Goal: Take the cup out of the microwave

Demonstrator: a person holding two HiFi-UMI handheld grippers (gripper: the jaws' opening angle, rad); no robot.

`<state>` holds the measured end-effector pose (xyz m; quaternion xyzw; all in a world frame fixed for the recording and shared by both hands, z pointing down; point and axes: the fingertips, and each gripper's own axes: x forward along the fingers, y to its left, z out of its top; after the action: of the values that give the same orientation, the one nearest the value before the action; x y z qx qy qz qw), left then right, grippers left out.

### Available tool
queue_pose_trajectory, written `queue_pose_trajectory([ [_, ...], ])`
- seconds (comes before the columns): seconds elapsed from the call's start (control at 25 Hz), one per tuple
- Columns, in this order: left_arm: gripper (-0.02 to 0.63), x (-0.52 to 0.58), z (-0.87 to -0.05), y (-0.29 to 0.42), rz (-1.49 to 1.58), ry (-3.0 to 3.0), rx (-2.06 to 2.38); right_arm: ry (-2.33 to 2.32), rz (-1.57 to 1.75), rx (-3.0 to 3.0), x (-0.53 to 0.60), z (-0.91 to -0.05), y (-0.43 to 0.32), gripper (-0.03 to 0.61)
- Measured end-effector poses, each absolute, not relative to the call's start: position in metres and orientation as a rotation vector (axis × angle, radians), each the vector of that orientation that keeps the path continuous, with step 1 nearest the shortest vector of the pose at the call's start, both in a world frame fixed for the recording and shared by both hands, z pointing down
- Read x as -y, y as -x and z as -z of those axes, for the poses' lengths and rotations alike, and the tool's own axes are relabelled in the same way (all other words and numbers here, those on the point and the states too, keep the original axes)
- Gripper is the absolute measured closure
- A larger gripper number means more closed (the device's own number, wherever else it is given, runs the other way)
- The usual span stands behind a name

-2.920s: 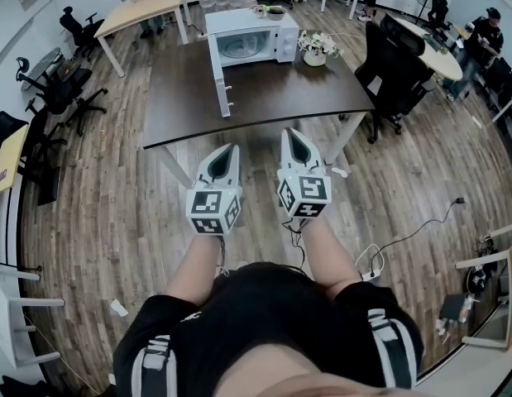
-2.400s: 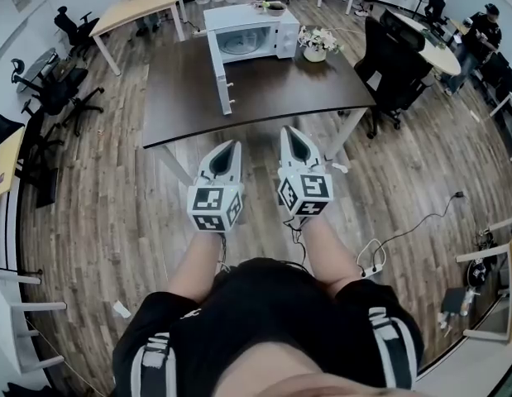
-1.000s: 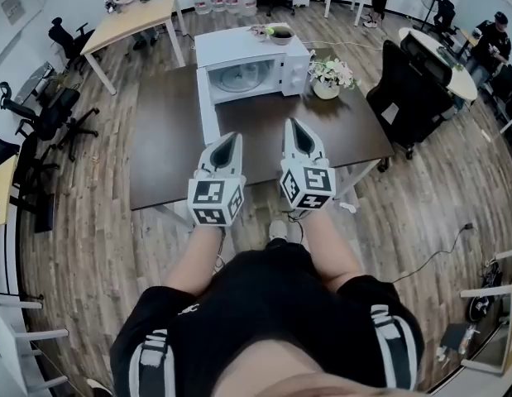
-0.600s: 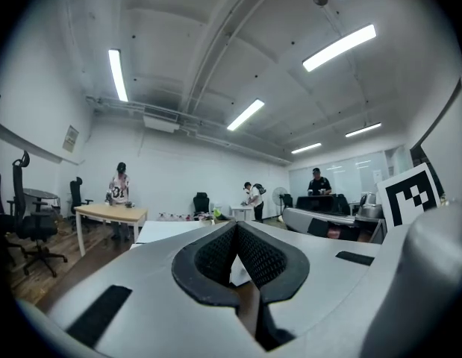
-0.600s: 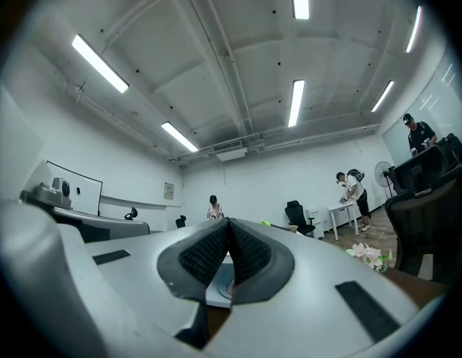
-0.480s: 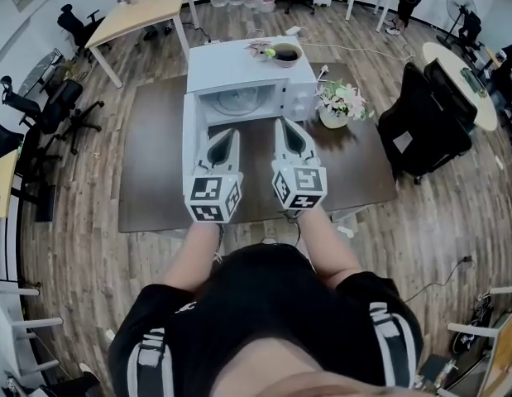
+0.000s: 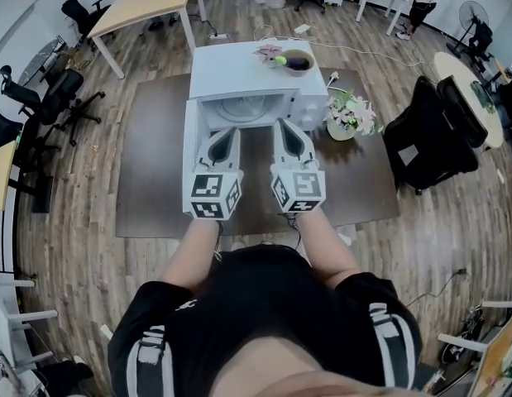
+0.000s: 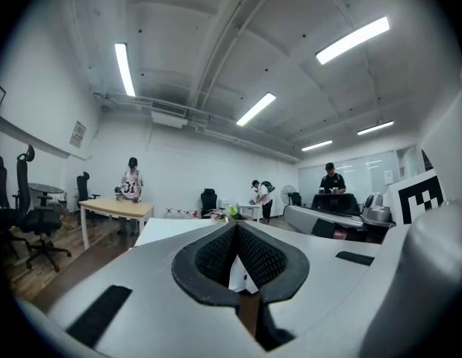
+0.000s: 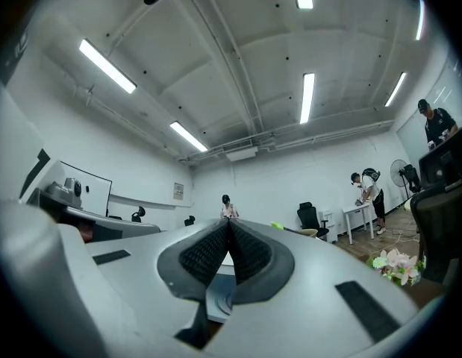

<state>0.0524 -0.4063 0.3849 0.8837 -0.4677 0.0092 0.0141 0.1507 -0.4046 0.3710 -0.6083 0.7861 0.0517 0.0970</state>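
A white microwave stands at the far side of the dark table. Its door hangs open to the left. Inside I see the glass turntable; no cup shows in the cavity from this angle. My left gripper and right gripper are held side by side over the table, tips just in front of the open cavity. Both are shut with nothing between the pads, as the left gripper and right gripper views show. The grippers hide the cavity's front edge.
A dark-filled bowl and a small green ball sit on the microwave's top. A pot of flowers stands on the table to its right. A black office chair is at the right, more chairs at the left.
The person has walked up to the table. Both shut grippers have moved forward together, from over the floor to just in front of the open microwave.
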Motion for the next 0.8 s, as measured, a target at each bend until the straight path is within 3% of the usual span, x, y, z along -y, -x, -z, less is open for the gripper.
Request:
queue_pose_trajectory([
  [0.32, 0.612, 0.430, -0.395, -0.042, -0.053, -2.713, 1.479, 1.819, -0.078, -2.299, 0.439, -0.388, -0.153, 0.568],
  [0.4, 0.612, 0.435, -0.398, -0.040, -0.058, -2.701, 1.487, 1.742, -0.036, -2.352, 0.449, -0.395, -0.146, 0.348],
  [0.52, 0.612, 0.440, -0.403, -0.039, -0.063, -2.688, 1.498, 1.692, 0.028, -2.421, 0.467, -0.413, -0.138, 0.151],
  [0.64, 0.612, 0.446, -0.410, -0.037, -0.072, -2.668, 1.514, 1.715, 0.071, -2.480, 0.487, -0.435, -0.134, 0.093],
  [0.8, 0.612, 0.455, -0.421, -0.029, -0.076, -2.617, 1.546, 1.756, 0.107, -2.525, 0.514, -0.464, -0.128, 0.084],
])
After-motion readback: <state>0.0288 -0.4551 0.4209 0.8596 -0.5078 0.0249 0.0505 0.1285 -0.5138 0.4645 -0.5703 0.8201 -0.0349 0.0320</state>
